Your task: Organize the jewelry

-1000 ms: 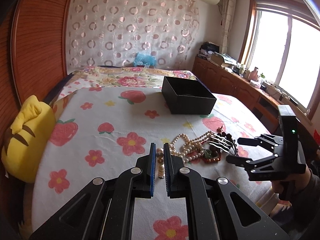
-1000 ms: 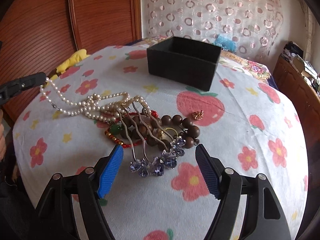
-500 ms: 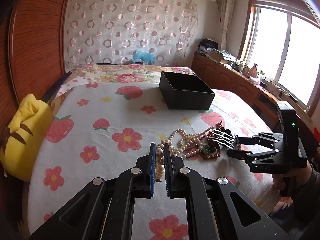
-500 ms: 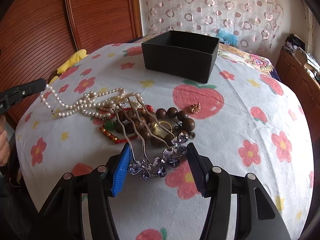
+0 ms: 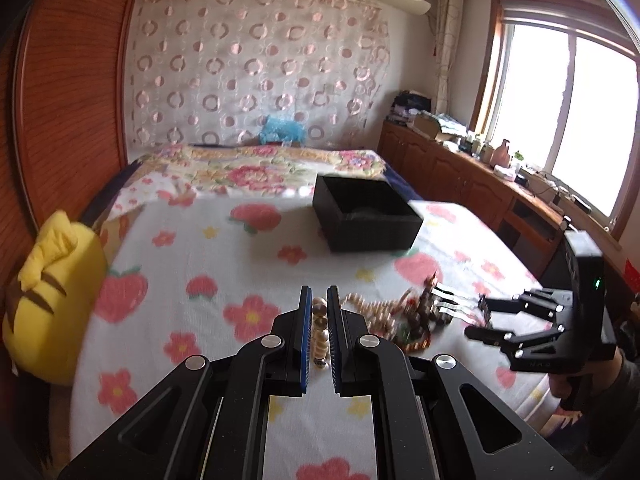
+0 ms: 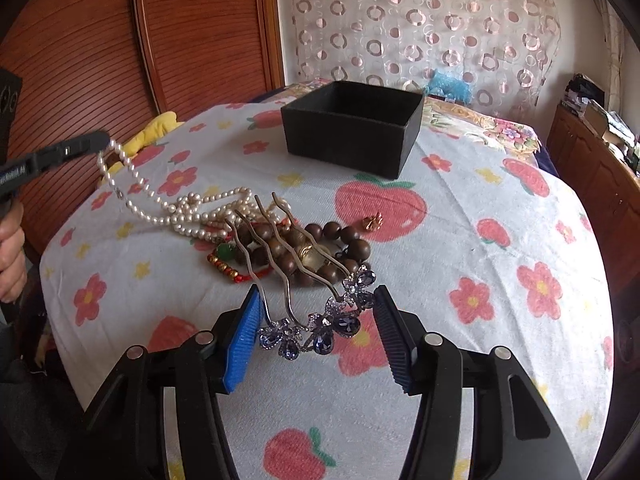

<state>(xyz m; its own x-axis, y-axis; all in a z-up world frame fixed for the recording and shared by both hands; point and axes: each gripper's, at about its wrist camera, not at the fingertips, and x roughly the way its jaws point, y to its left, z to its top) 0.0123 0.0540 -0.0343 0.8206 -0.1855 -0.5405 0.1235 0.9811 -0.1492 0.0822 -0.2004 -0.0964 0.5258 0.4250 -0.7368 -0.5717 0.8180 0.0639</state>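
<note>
My left gripper is shut on the end of a pearl necklace. The strand rises from the jewelry pile to its tip. My right gripper has closed on a silver hair comb with blue crystal flowers; its pads touch the comb's two ends. The comb lies over a brown wooden bead bracelet. A red-and-green bead string and a small gold earring lie nearby. The open black box stands behind the pile and also shows in the left wrist view.
All lies on a bed with a white strawberry-and-flower cloth. A yellow plush pillow sits at the bed's left edge by the wooden headboard. Wooden cabinets run under the window on the right.
My right gripper moved in and closed from wide open onto the hair comb. My left gripper lifted the pearl strand's end higher off the bed.
</note>
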